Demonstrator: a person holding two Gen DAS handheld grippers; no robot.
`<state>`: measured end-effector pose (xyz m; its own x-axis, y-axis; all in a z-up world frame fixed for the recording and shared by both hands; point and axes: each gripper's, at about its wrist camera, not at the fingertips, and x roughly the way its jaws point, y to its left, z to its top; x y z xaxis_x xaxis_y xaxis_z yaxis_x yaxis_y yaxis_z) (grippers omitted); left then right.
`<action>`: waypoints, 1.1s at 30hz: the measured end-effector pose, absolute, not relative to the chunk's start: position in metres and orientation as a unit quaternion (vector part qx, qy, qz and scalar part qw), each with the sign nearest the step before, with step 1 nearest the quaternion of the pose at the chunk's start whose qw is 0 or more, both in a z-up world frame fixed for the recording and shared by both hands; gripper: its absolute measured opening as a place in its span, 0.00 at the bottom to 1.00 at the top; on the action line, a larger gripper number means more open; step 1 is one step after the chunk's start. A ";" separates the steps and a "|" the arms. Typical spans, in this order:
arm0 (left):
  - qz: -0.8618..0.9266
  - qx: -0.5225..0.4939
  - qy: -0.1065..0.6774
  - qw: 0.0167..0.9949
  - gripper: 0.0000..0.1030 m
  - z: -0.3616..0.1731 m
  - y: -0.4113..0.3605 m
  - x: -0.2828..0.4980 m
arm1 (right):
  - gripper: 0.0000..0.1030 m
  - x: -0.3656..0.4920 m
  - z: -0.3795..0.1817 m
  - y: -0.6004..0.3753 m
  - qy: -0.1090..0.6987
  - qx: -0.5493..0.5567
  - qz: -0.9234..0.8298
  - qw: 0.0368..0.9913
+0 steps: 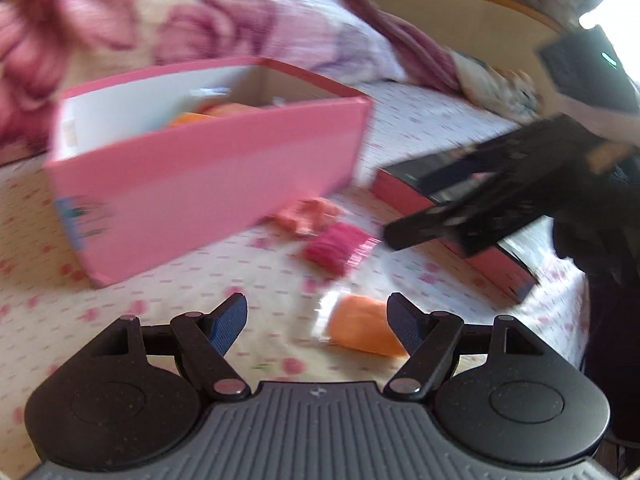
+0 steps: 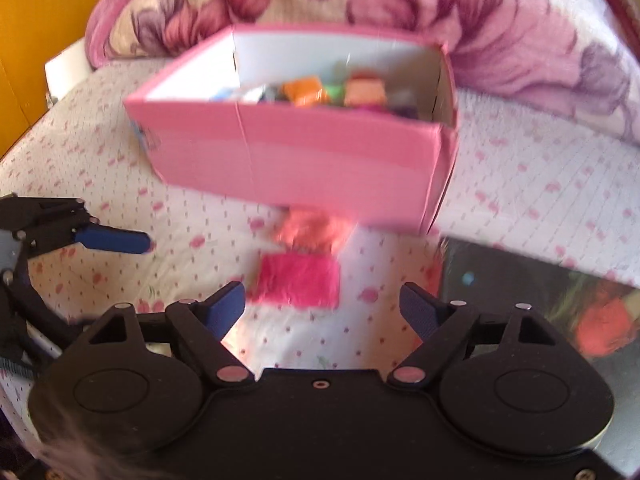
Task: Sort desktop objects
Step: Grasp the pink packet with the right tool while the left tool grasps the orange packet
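Observation:
A pink box [image 1: 208, 184] stands on the flowered bedsheet and holds several small coloured packets; it also shows in the right wrist view [image 2: 304, 160]. In front of it lie a salmon packet [image 1: 308, 216], a magenta packet [image 1: 336, 248] and an orange packet [image 1: 364, 330]. My left gripper [image 1: 318, 316] is open and empty, with the orange packet just inside its right finger. My right gripper [image 2: 322, 304] is open and empty, just short of the magenta packet [image 2: 298, 282]; the salmon packet [image 2: 310, 230] lies beyond. The right gripper also shows in the left view [image 1: 424, 220].
The box's pink lid [image 1: 452, 220] lies to the right, its dark glossy inside up [image 2: 532, 300]. A flowered quilt [image 2: 440, 12] is heaped behind the box. The left gripper's blue finger [image 2: 114, 240] reaches in from the left of the right view.

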<state>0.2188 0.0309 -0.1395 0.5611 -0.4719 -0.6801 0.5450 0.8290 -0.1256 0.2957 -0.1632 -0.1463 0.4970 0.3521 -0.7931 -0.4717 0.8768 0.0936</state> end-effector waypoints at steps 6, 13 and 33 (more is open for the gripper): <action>-0.313 0.066 0.370 0.872 0.74 -0.152 0.012 0.216 | 0.83 0.314 -0.164 -0.150 0.457 -0.058 0.240 0.854; -0.303 0.069 0.383 0.870 0.74 -0.167 0.005 0.221 | 0.84 0.317 -0.184 -0.138 0.472 -0.049 0.236 0.848; -0.285 0.080 0.387 0.873 0.52 -0.146 0.018 0.218 | 0.61 0.310 -0.166 -0.150 0.459 -0.030 0.208 0.863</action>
